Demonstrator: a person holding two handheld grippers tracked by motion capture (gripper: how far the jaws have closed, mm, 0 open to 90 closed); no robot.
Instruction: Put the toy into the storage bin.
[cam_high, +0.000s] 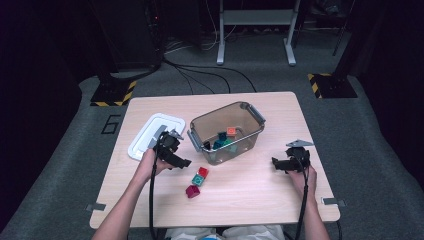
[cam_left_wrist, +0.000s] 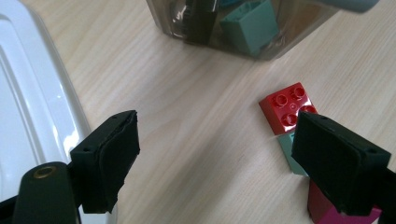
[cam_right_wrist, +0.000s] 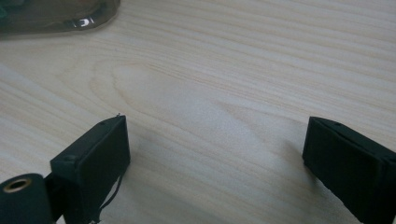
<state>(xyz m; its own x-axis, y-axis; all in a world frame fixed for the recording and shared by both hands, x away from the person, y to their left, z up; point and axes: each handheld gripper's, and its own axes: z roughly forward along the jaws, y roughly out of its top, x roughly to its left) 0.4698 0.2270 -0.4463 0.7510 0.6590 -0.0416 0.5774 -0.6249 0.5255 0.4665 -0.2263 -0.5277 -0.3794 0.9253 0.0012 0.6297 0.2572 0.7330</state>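
Three toy bricks lie in a row on the wooden table (cam_high: 250, 195): a red brick (cam_high: 203, 172) (cam_left_wrist: 288, 107), a teal brick (cam_high: 199, 179) (cam_left_wrist: 290, 156) and a magenta brick (cam_high: 192, 191) (cam_left_wrist: 327, 210). My left gripper (cam_high: 184, 162) (cam_left_wrist: 229, 163) hovers low just left of them, jaws open over bare wood; one jaw partly covers the teal and magenta bricks in the left gripper view. My right gripper (cam_high: 276, 163) (cam_right_wrist: 219, 163) rests open at the table's right, nothing between its jaws. A clear plastic bin (cam_high: 227, 131) (cam_left_wrist: 243, 28) holds several bricks, teal and orange among them.
The bin's white lid (cam_high: 152, 134) (cam_left_wrist: 28, 112) lies flat at the left, close to my left gripper. Bare wood stretches between the two grippers and along the front edge. Cables and stand bases sit on the floor beyond the table.
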